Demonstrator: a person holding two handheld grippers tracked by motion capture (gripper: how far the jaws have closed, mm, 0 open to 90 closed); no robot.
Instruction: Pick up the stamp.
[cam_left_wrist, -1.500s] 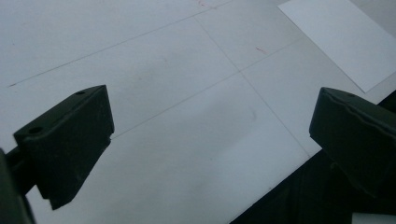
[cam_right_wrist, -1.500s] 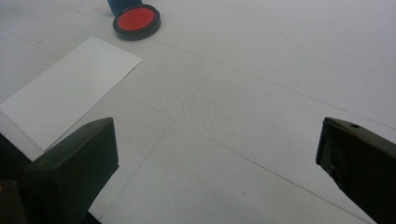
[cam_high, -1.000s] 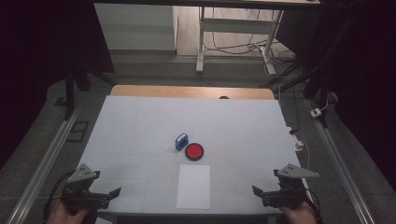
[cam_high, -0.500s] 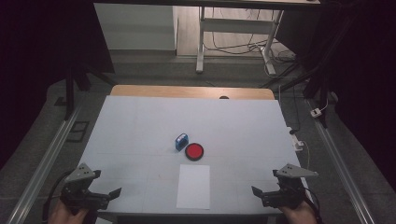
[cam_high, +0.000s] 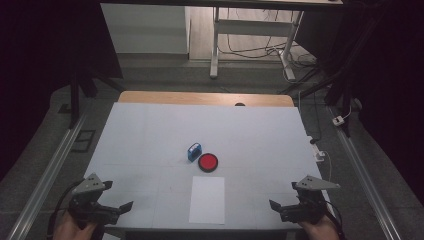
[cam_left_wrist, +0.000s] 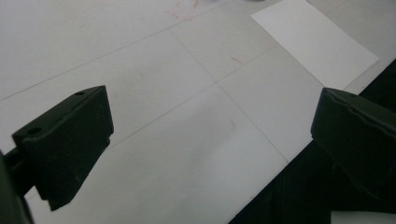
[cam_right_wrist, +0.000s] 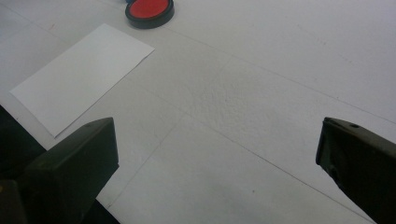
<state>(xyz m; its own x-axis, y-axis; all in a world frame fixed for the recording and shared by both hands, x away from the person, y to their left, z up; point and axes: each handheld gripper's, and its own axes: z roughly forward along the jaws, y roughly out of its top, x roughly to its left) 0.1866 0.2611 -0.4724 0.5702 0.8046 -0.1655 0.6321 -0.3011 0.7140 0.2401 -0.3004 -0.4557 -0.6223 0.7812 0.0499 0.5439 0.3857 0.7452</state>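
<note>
The white worktop (cam_high: 150, 140) carries 3 things near its middle, with a bare wooden strip showing along its far edge. Largest of them is the sheet of white paper (cam_high: 207, 199), lying flat near the front edge, about midway between the 2 grippers and well apart from both. Just beyond the paper's far end sits the round red ink pad (cam_high: 208, 162) in its black rim, apart from the sheet. The small blue stamp (cam_high: 194, 152) stands just beside the pad, on its left and slightly farther back.

The left gripper (cam_high: 125, 205) is held at the front left corner of the worktop, its jaws wide apart and holding nothing; in the left gripper view bare worktop lies between them. The right gripper (cam_high: 273, 205) is held at the front right corner, its jaws likewise wide and empty, with the paper (cam_right_wrist: 81, 74) and the ink pad (cam_right_wrist: 149, 11) seen ahead of them in the right gripper view.
</note>
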